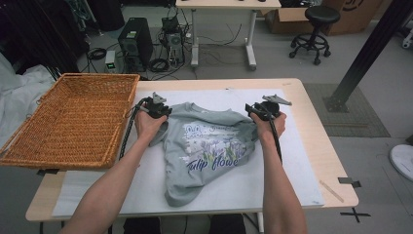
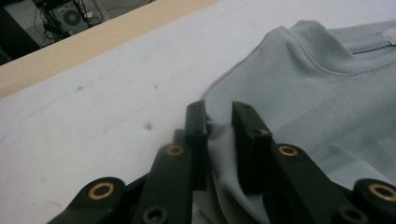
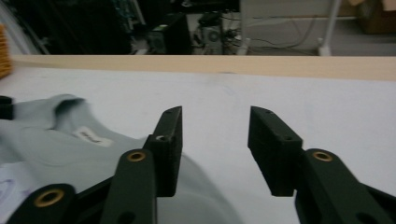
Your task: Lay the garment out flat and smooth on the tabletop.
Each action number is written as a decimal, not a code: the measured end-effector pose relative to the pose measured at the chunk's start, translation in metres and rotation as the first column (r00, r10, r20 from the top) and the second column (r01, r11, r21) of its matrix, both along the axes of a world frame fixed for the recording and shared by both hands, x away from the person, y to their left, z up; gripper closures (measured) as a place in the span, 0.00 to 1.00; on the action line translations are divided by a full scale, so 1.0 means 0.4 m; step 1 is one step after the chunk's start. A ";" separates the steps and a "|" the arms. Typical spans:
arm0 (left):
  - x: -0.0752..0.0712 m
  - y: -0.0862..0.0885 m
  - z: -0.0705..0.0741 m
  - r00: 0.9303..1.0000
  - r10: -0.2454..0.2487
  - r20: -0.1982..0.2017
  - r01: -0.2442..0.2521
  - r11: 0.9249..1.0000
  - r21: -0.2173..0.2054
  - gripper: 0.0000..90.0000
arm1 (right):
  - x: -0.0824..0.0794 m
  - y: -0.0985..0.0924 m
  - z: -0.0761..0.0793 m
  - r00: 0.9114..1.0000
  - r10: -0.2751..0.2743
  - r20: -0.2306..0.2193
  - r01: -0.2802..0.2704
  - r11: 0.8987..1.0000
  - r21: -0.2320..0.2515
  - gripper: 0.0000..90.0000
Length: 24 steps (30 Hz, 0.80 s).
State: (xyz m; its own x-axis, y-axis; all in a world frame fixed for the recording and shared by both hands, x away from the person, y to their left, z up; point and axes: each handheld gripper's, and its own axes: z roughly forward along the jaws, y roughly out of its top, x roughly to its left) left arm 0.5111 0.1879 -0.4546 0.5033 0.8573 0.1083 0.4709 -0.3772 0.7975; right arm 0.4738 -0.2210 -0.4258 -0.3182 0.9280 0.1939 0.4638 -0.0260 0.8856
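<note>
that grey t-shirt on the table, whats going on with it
A person is working a grey t-shirt with a gripper in each hand on a white-covered table. The left gripper has a fold of the shirt's edge between its jaws, near the collar. The right gripper stands open at the shirt's other side, with nothing between its jaws. The shirt lies rumpled, print side up, and a wicker basket sits at the table's left end.

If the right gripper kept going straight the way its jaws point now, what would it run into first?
Probably nothing soon: ahead of the right gripper, jaws apart with nothing between them, lies bare white mat, then the table's far edge. The grey T-shirt lies off to the side.
</note>
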 end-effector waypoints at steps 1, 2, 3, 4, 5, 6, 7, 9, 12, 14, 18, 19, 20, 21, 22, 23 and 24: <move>-0.001 -0.001 0.000 1.000 -0.003 0.000 0.003 1.000 0.003 0.85 | 0.000 0.000 0.000 1.000 0.000 0.000 0.000 1.000 0.000 0.58; -0.003 0.000 -0.001 1.000 -0.006 0.003 0.006 1.000 0.000 0.85 | -0.005 0.013 -0.018 0.992 0.054 -0.110 -0.062 0.995 -0.073 0.62; -0.003 0.000 -0.001 1.000 -0.006 0.003 0.006 1.000 0.000 0.85 | -0.005 0.013 -0.018 0.992 0.054 -0.110 -0.062 0.995 -0.073 0.62; -0.005 0.003 -0.004 1.000 -0.008 0.008 0.008 1.000 -0.009 0.85 | -0.022 0.043 -0.037 0.974 0.135 -0.181 -0.161 0.977 -0.138 0.69; -0.005 0.003 -0.004 1.000 -0.008 0.008 0.008 1.000 -0.009 0.85 | -0.022 0.043 -0.037 0.974 0.135 -0.181 -0.161 0.977 -0.138 0.69; -0.007 0.004 -0.007 1.000 -0.011 0.017 0.011 1.000 -0.008 0.85 | -0.050 0.069 -0.057 0.978 0.150 -0.147 -0.172 0.974 -0.146 0.78; -0.008 0.004 -0.008 1.000 -0.012 0.021 0.013 1.000 -0.008 0.85 | -0.062 0.080 -0.064 0.978 0.170 -0.124 -0.188 0.970 -0.152 0.78; -0.009 0.005 -0.009 1.000 -0.015 0.026 0.015 1.000 -0.008 0.85 | -0.070 0.086 -0.066 0.978 0.183 -0.104 -0.199 0.966 -0.166 0.78; -0.012 0.009 -0.013 0.999 -0.020 0.038 0.021 1.000 -0.016 0.84 | -0.076 0.065 -0.048 0.975 0.201 -0.098 -0.210 0.973 -0.096 0.71; -0.014 0.011 -0.015 0.999 -0.020 0.040 0.021 0.999 -0.026 0.84 | -0.078 0.016 -0.028 0.999 0.034 0.008 -0.034 0.999 0.005 0.67; -0.014 0.010 -0.016 0.999 -0.018 0.042 0.019 1.000 -0.022 0.84 | -0.056 -0.010 -0.039 0.999 0.040 -0.033 -0.040 0.999 -0.011 0.62; -0.014 0.010 -0.016 0.999 -0.016 0.041 0.017 1.000 -0.026 0.84 | -0.056 -0.010 -0.039 0.999 0.040 -0.033 -0.040 0.999 -0.011 0.62; -0.014 0.011 -0.017 0.999 -0.017 0.041 0.018 0.999 -0.033 0.84 | -0.046 -0.002 -0.061 0.992 0.096 -0.083 -0.098 0.995 -0.020 0.57; -0.014 0.011 -0.017 0.999 -0.017 0.041 0.018 0.999 -0.033 0.84 | -0.046 -0.002 -0.061 0.992 0.096 -0.083 -0.098 0.995 -0.020 0.57; -0.014 0.012 -0.017 0.999 -0.016 0.041 0.018 0.999 -0.035 0.84 | -0.042 0.007 -0.072 0.987 0.122 -0.105 -0.127 0.991 -0.044 0.56; -0.014 0.013 -0.019 0.999 -0.017 0.044 0.019 0.999 -0.038 0.84 | -0.041 0.029 -0.088 0.979 0.177 -0.097 -0.181 0.983 -0.039 0.63; -0.014 0.013 -0.019 0.999 -0.017 0.044 0.019 0.999 -0.038 0.84 | -0.041 0.029 -0.088 0.979 0.177 -0.097 -0.181 0.983 -0.039 0.63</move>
State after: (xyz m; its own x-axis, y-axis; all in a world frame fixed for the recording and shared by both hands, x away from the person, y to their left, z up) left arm 0.5054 0.1932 -0.4621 0.5142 0.8521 0.0975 0.4285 -0.3537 0.8315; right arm 0.4574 -0.2095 -0.4611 -0.4628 0.8664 0.1874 0.5374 0.1062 0.8366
